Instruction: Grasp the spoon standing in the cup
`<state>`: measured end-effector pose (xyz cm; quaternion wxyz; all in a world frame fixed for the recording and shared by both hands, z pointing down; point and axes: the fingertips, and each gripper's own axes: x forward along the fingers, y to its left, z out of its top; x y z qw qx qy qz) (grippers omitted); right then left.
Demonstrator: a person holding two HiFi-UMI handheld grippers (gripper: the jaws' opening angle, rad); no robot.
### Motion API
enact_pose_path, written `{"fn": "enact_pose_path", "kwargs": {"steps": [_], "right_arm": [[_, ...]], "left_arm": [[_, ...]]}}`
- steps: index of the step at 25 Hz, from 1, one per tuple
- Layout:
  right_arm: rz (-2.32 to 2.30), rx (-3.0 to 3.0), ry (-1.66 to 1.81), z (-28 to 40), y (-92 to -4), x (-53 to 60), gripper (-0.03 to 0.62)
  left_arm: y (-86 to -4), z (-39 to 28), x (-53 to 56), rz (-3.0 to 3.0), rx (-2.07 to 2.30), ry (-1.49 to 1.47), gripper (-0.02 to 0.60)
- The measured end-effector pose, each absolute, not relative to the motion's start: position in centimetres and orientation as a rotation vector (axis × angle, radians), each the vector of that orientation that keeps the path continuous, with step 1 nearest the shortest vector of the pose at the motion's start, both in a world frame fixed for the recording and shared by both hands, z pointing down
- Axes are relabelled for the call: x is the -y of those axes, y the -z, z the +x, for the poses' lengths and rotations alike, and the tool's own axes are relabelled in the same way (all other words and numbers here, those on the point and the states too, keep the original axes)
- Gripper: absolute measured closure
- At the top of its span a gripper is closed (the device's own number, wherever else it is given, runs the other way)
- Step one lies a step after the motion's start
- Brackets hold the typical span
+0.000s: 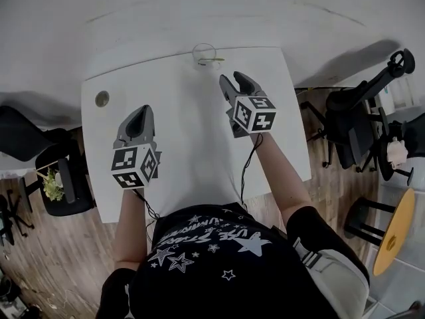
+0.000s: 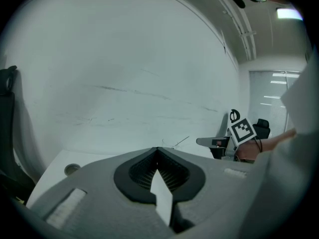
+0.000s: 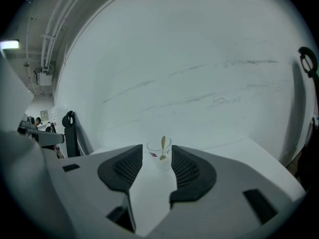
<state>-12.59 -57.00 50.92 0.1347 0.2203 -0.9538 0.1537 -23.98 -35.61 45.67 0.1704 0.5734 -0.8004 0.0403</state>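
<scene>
A clear cup (image 1: 204, 54) stands at the far edge of the white table (image 1: 179, 145), and a gold spoon (image 1: 211, 60) leans inside it. In the right gripper view the cup (image 3: 159, 153) sits straight ahead, framed between the two pads, with the spoon (image 3: 162, 147) upright in it. My right gripper (image 1: 232, 78) hovers a short way in front of the cup, open, with nothing held. My left gripper (image 1: 143, 109) hangs over the table's left half with its jaws shut and empty (image 2: 157, 149). From the left gripper view, the right gripper's marker cube (image 2: 242, 129) shows at the right.
A round cable hole (image 1: 101, 98) sits near the table's far left corner. A white wall rises directly behind the cup. Black office chairs (image 1: 358, 121) stand to the right, another chair (image 1: 60, 171) to the left, and a yellow round table (image 1: 393, 234) at the lower right.
</scene>
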Motion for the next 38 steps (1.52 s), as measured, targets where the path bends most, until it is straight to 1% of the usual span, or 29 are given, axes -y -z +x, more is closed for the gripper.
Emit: {"fn": "enact_pose_path", "kwargs": {"steps": [10,17,20,22,27,31,38], "right_arm": [[0.646,2.764,-0.528,-16.2,-52.9,60.4,0.413],[0.695,2.757,-0.647,-18.1,-53.7,61.1,0.436],[0.711,2.760,-0.667,-18.6,-53.6,61.2,0.451],[0.720,2.756,-0.677,-18.9,-53.7,61.3,0.477],[0.747,2.740,-0.693,-19.1,-53.9,61.7,0.502],[0.786,2.742,-0.709,-19.0,-53.7,62.2,0.543],[0.784,2.740,-0.680,-19.2,-53.4,62.2,0.563]], "left_arm": [[-47.8,-25.0,39.1,1.612,2.243,-0.176,0.574],[-49.2,-26.1,39.7,1.578,2.222,-0.184,0.574],[-49.5,-26.5,39.8,1.569,2.222,-0.181,0.574],[-49.7,-26.7,39.8,1.564,2.220,-0.178,0.574],[-50.1,-27.1,39.7,1.556,2.210,-0.172,0.574],[-50.3,-27.3,39.7,1.549,2.207,-0.168,0.574],[-50.3,-27.7,39.2,1.539,2.210,-0.154,0.574]]}}
